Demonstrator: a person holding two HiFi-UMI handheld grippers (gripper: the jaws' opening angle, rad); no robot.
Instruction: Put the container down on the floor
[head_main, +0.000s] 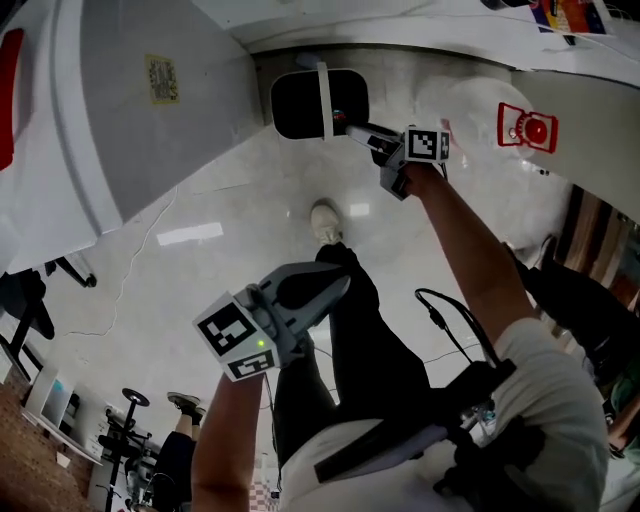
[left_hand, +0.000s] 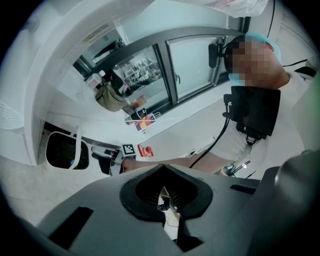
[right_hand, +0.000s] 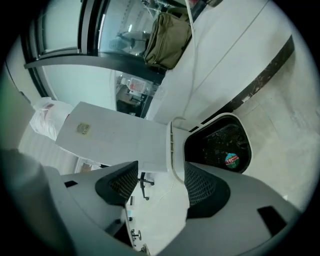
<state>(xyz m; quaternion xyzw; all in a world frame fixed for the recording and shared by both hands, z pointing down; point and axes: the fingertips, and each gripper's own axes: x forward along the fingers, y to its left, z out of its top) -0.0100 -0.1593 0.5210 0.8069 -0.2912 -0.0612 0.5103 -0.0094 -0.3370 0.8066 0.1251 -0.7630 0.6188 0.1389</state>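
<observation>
The container (head_main: 318, 103) is a black bin with a white rim and a white strap handle. It stands on the pale floor against the wall's dark skirting. My right gripper (head_main: 347, 124) reaches down to its right side. In the right gripper view the handle (right_hand: 172, 150) rises between the right gripper's (right_hand: 160, 187) open jaws, and neither pad touches it. The bin's dark inside (right_hand: 222, 145) shows a round sticker. My left gripper (head_main: 305, 288) hangs over my leg, well back from the bin, its jaws shut with nothing in them. The left gripper view shows the left gripper (left_hand: 167, 192) and the bin (left_hand: 65, 151) far off.
A white table (head_main: 130, 110) overhangs the floor at the bin's left. A red button (head_main: 527, 129) sits on the white unit at the right. My shoe (head_main: 325, 220) stands a short way in front of the bin. Chair legs (head_main: 70, 268) and cables lie lower left.
</observation>
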